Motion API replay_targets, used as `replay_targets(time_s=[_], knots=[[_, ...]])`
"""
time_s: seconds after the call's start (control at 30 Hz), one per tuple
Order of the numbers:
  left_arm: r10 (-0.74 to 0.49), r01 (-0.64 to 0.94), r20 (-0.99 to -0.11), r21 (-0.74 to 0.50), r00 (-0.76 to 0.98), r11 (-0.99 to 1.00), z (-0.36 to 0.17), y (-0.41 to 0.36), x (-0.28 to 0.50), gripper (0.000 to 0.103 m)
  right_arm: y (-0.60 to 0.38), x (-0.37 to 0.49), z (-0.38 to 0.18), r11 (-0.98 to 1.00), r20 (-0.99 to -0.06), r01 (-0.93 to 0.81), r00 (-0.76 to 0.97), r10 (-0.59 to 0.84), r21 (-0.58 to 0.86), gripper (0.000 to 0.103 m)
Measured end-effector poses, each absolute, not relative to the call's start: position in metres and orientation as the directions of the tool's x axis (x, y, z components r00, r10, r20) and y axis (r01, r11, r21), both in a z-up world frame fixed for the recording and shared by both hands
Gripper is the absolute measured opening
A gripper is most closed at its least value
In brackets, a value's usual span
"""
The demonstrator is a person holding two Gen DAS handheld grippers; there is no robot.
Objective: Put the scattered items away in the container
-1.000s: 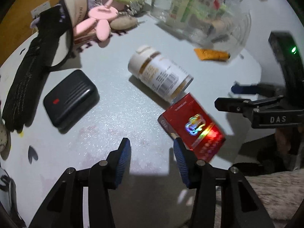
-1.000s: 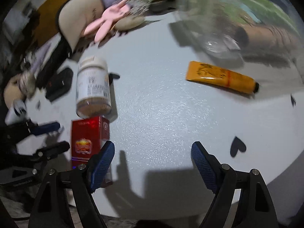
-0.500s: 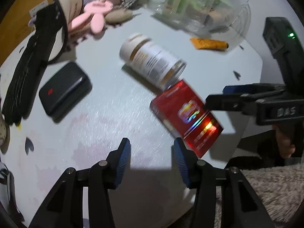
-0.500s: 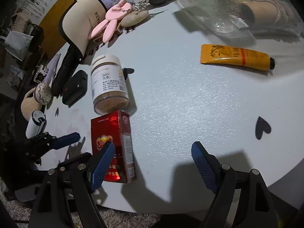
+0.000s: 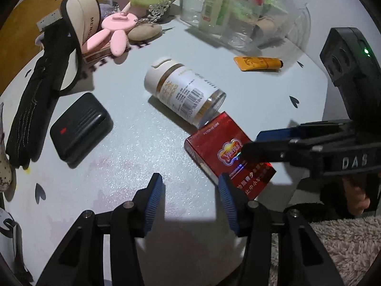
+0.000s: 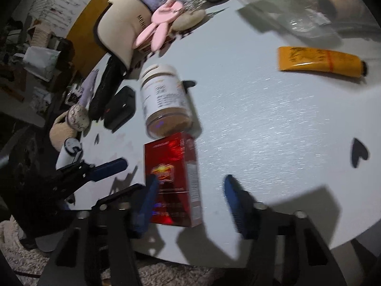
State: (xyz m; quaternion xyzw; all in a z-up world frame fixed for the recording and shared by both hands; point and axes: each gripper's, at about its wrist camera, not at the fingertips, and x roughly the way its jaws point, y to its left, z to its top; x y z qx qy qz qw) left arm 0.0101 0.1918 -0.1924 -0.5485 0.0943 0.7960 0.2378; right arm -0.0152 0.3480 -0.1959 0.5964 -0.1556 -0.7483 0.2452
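I have my right gripper [image 6: 189, 199] low over the near edge of the round white table [image 6: 273, 124], its jaws closing around the flat red cardboard packet [image 6: 172, 181] that lies there; the packet sits between the blue pads, but the blur keeps me from telling whether they press on it yet. My left gripper [image 5: 190, 201] hangs just left of the same packet [image 5: 228, 155], its jaws set narrow with nothing between them, the right pad just beside the packet's near corner. A white-lidded clear plastic jar with a printed label [image 5: 184, 95] lies on its side with its base touching the packet's far end. Further right rests an orange squeeze tube with a black cap [image 6: 320, 63]. The clear plastic container [image 5: 240, 9] stands at the far side with bottles already in it. To the left lie a black rounded case [image 5: 79, 127] and a black knit glove [image 5: 35, 104], and beyond them a pink rabbit-eared toy [image 5: 114, 31].
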Motion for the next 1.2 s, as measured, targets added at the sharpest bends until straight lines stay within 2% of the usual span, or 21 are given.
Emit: replay_targets(time_s=[0.07,0.2,0.33,0.67,0.83,0.87,0.9,0.97,1.1,1.2], knots=[[0.263,-0.465,-0.920,-0.105,-0.291,-0.879,-0.192,0.187,0.010,0.049,0.340,-0.014,-0.194,-0.829,-0.817,0.214,-0.168,-0.552,0.516,0.042],[0.242,-0.434,-0.929,-0.102,-0.280,-0.895,-0.196,0.179,0.009,0.049,0.333,-0.013,-0.194,-0.835,-0.825,0.233,-0.169,-0.540,0.499,0.042],[0.230,-0.476,-0.941,-0.087,-0.250,-0.875,-0.206,0.190,0.011,0.049,0.334,-0.013,-0.197,-0.833,-0.823,0.221,-0.160,-0.544,0.508,0.042],[0.322,-0.625,-0.920,-0.119,-0.223,-0.771,-0.206,0.241,0.010,0.048,0.382,-0.016,-0.197,-0.869,-0.837,0.090,-0.236,-0.494,0.487,0.042],[0.380,-0.668,-0.907,-0.170,-0.181,-0.725,-0.203,0.265,0.004,0.048,0.417,-0.012,-0.177,-0.906,-0.848,0.061,-0.332,-0.414,0.418,0.043],[0.388,-0.672,-0.904,-0.173,-0.182,-0.720,-0.201,0.266,0.003,0.048,0.423,-0.007,-0.169,-0.926,-0.857,0.089,-0.356,-0.373,0.366,0.048],[0.395,-0.673,-0.900,-0.179,-0.183,-0.718,-0.199,0.265,0.002,0.048,0.425,-0.001,-0.163,-0.944,-0.864,0.119,-0.380,-0.330,0.308,0.061],[0.415,-0.661,-0.892,-0.203,-0.180,-0.723,-0.191,0.259,-0.003,0.048,0.424,0.013,-0.154,-0.960,-0.870,0.193,-0.414,-0.266,0.201,0.072],[0.422,-0.622,-0.882,-0.213,-0.209,-0.754,-0.176,0.241,-0.014,0.049,0.404,0.030,-0.155,-0.937,-0.879,0.342,-0.421,-0.223,0.074,0.072],[0.425,-0.588,-0.880,-0.232,-0.212,-0.775,-0.168,0.230,-0.021,0.049,0.384,0.033,-0.165,-0.906,-0.883,0.420,-0.401,-0.244,0.060,0.072]])
